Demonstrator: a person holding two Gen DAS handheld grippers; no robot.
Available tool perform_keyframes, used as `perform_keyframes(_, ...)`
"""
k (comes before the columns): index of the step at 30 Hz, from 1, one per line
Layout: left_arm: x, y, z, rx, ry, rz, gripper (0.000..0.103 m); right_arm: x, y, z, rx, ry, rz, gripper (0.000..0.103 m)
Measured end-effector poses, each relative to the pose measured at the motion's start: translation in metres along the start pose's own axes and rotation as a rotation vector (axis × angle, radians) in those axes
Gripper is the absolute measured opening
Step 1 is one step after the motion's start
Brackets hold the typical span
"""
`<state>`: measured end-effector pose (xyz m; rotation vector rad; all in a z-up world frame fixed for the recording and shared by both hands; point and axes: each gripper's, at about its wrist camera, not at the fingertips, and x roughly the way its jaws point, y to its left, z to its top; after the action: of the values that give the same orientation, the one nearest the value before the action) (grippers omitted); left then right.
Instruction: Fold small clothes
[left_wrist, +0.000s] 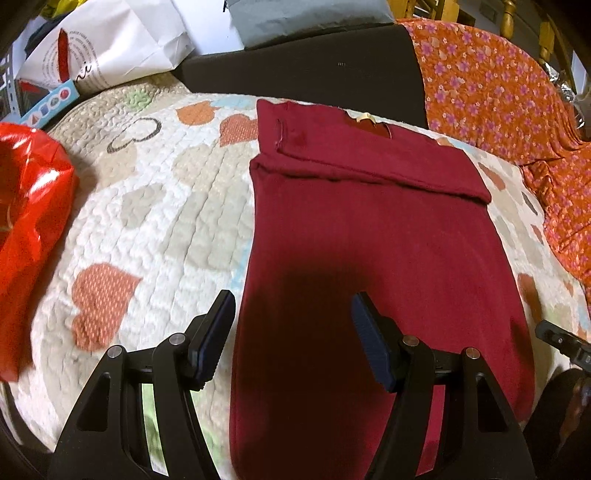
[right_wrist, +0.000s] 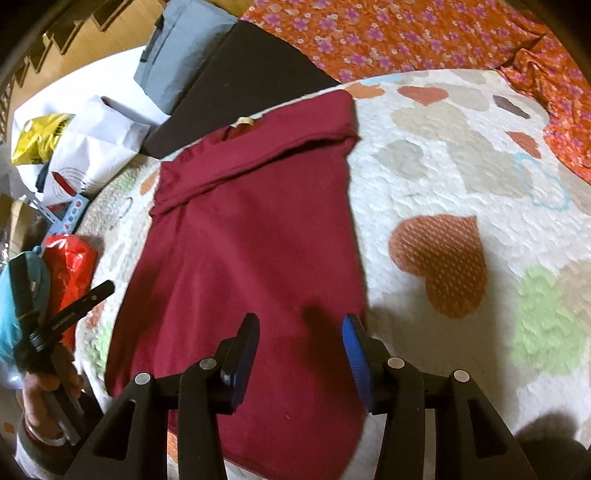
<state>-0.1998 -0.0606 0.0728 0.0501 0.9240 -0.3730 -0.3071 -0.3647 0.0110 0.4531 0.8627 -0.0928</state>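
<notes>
A dark red garment (left_wrist: 369, 236) lies flat as a long strip on the white quilt with hearts (left_wrist: 155, 206), its far end folded over in a band. It also shows in the right wrist view (right_wrist: 251, 236). My left gripper (left_wrist: 293, 314) is open and empty above the garment's near left edge. My right gripper (right_wrist: 301, 332) is open and empty above the garment's near right part. The left gripper also shows at the left edge of the right wrist view (right_wrist: 66, 314), and part of the right gripper in the left wrist view (left_wrist: 565, 339).
A red plastic bag (left_wrist: 26, 229) lies left of the quilt. An orange flowered cloth (left_wrist: 517, 110) lies at the right and far side. A dark cushion (left_wrist: 314, 74), white paper bags (left_wrist: 110, 40) and a grey pillow (right_wrist: 177, 48) sit beyond the quilt.
</notes>
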Motion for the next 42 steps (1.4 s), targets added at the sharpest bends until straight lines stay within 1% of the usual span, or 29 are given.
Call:
perform_keyframes(4, -0.006, 0.005, -0.011, -0.017, 0.022, -0.026, 0.066, -0.002, -0.009, -0.008, 0.030, 0.013, -0.036, 0.045)
perform_keyframes(8, -0.014, 0.015, -0.022, -0.063, 0.044, -0.071, 0.066, -0.003, -0.017, -0.016, 0.061, 0.034, -0.041, 0.046)
perform_keyframes(10, -0.015, 0.018, -0.027, -0.078, 0.069, -0.102, 0.066, -0.006, -0.019, -0.021, 0.070, 0.043, -0.046, 0.047)
perform_keyframes(11, -0.015, 0.018, -0.030, -0.079, 0.080, -0.113, 0.066, -0.007, -0.020, -0.022, 0.074, 0.045, -0.045, 0.047)
perform_keyframes(14, -0.014, 0.020, -0.040, -0.078, 0.108, -0.110, 0.066, -0.011, -0.026, -0.029, 0.098, 0.061, -0.030, 0.048)
perform_keyframes(18, -0.015, 0.021, -0.050, -0.092, 0.127, -0.131, 0.066, -0.009, -0.036, -0.044, 0.128, 0.102, -0.011, 0.049)
perform_keyframes(21, -0.012, 0.022, -0.056, -0.086, 0.148, -0.117, 0.066, -0.007, -0.036, -0.054, 0.133, 0.113, 0.004, 0.051)
perform_keyframes(24, -0.012, 0.028, -0.060, -0.100, 0.157, -0.109, 0.066, -0.008, -0.031, -0.057, 0.113, 0.114, 0.000, 0.052)
perform_keyframes(26, -0.015, 0.035, -0.064, -0.136, 0.161, -0.109, 0.066, -0.007, -0.028, -0.058, 0.111, 0.128, 0.026, 0.053)
perform_keyframes(27, -0.015, 0.038, -0.066, -0.146, 0.167, -0.110, 0.066, -0.006, -0.026, -0.060, 0.106, 0.136, 0.054, 0.053)
perform_keyframes(29, -0.013, 0.039, -0.069, -0.152, 0.183, -0.109, 0.066, -0.002, -0.022, -0.063, 0.100, 0.154, 0.087, 0.056)
perform_keyframes(31, -0.012, 0.037, -0.071, -0.143, 0.187, -0.104, 0.066, -0.001, -0.019, -0.064, 0.086, 0.148, 0.087, 0.061)
perform_keyframes(32, -0.012, 0.034, -0.071, -0.130, 0.185, -0.098, 0.066, 0.000, -0.017, -0.064, 0.084, 0.148, 0.089, 0.061)
perform_keyframes(34, -0.010, 0.033, -0.071, -0.124, 0.188, -0.099, 0.069, 0.001, -0.017, -0.065, 0.089, 0.146, 0.098, 0.063)
perform_keyframes(36, -0.008, 0.032, -0.071, -0.127, 0.187, -0.112, 0.078, 0.001, -0.021, -0.065, 0.106, 0.143, 0.117, 0.064)
perform_keyframes(39, -0.005, 0.026, -0.070, -0.110, 0.187, -0.102, 0.082, 0.003, -0.022, -0.063, 0.137, 0.137, 0.144, 0.066)
perform_keyframes(42, -0.004, 0.023, -0.072, -0.085, 0.187, -0.081, 0.082, 0.002, -0.024, -0.064, 0.150, 0.133, 0.155, 0.067)
